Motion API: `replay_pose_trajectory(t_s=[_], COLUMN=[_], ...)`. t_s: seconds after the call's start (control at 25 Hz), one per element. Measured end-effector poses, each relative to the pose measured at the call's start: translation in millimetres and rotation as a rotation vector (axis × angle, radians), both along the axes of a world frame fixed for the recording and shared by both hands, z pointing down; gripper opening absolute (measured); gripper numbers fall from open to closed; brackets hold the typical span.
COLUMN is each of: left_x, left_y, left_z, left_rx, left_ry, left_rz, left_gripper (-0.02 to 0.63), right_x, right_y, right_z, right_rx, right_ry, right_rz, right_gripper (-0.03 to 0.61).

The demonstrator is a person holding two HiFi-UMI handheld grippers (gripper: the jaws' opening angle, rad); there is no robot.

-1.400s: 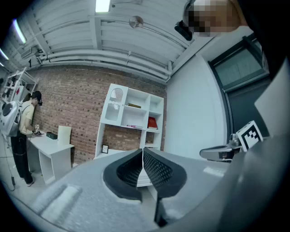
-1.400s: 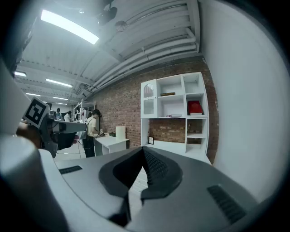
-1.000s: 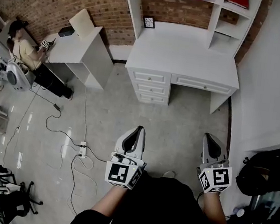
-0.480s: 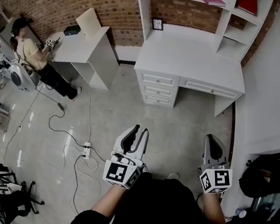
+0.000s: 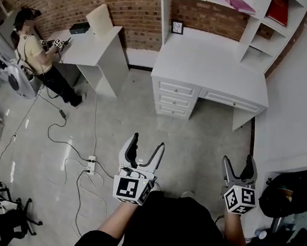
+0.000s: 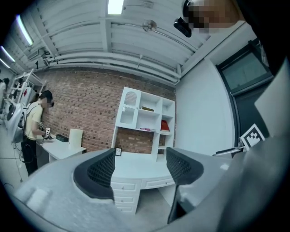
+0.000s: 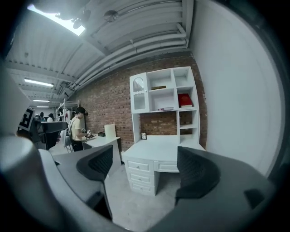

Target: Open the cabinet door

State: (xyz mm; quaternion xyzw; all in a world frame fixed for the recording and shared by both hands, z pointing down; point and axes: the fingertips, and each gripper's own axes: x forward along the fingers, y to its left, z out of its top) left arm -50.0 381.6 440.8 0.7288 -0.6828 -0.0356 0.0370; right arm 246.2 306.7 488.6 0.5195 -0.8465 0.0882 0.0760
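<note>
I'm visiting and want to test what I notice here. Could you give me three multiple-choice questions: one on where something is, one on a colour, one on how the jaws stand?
1. Where is the small framed picture? A on the floor; B on the white desk, against the brick wall; C on the top shelf.
2. What colour is the upright book above the desk? A blue; B red; C green.
3. How do the jaws of the left gripper and right gripper stand? A both open, empty; B both shut; C left shut on a knob.
Answers: 1 B: it stands at the desk top's back edge. 2 B: it shows red in the head view. 3 A: both pairs have just been opening, with nothing between them.
</note>
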Motion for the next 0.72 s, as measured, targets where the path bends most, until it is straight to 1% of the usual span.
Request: replay_pose_trajectory(t_s=[0.08,0.2,0.32,0.48,0.6,0.72], left_x=[-19,-44,-61,-79,-95,-109], left_y=[6,14,20,33,39,45], left_z=[0,3,9,17,24,31], left_rx=[0.014,0.018,0.02,0.023,0.017,0.009], left_ry=[0.005,0.02,0.055,0.051,0.058,0.07], left_rz=[-0.022,-0.021,0.024,0.056,0.05,0.023], left_gripper=[0.336,0.336,0.336,0.336,0.336,0.336], right_x=[-8,-27,-55,-87,-106,-123], right_y=[6,14,23,38,50,61], right_z=[-1,-6,-8,-4,3,10], right_rx=[0.001,0.024,0.027,0.019,-0.002,-0.031], right_ry=[0.008,0.016,0.03,0.044,0.049,0.077], right_rz=[0.021,0.029,-0.005,-0.031,-0.038,-0.081], right_gripper=[0.425,0.425,0.425,0.425,0.425,0.425])
